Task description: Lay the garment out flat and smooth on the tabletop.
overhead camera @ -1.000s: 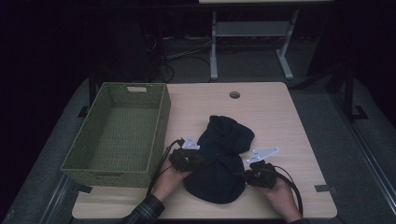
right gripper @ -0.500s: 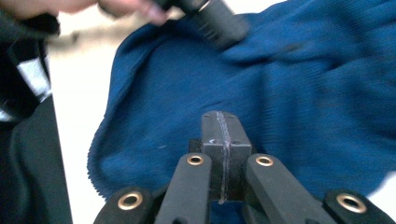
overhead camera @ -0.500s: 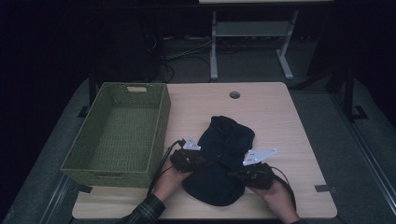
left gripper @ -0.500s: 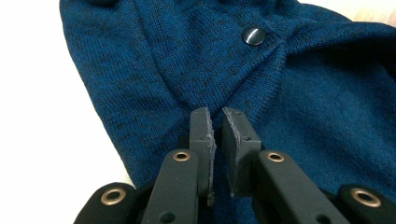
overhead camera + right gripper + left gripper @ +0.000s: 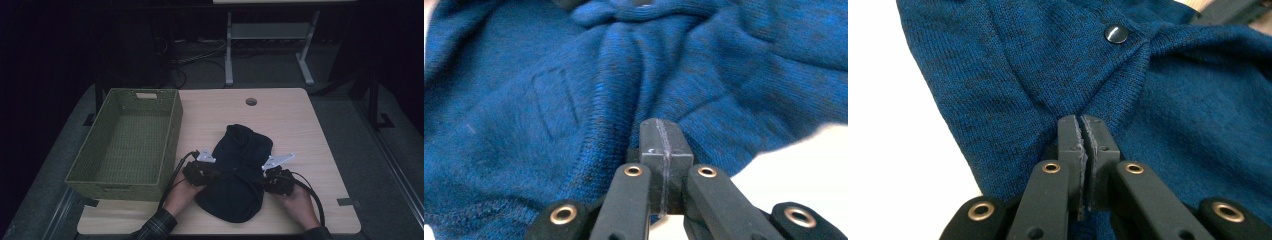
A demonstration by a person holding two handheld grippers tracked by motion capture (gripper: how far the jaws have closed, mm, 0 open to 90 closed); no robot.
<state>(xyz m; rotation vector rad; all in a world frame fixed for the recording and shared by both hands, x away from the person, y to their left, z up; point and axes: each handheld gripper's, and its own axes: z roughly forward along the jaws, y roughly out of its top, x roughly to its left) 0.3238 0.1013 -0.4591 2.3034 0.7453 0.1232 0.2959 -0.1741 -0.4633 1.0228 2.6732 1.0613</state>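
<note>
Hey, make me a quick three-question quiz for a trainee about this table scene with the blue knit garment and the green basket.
1. True or false: the green basket holds the blue knit garment.
2. On which side of the garment does the basket stand in the high view? A) left B) right C) behind it
3. Fill in: the left gripper and right gripper each have their jaws ____ at the garment's edge.

Key:
1. False. The garment lies on the table; the basket has nothing in it.
2. A.
3. Shut. The left gripper's jaws have just been closing and pinch the knit; whether the right gripper's hold any cloth is hard to tell.
</note>
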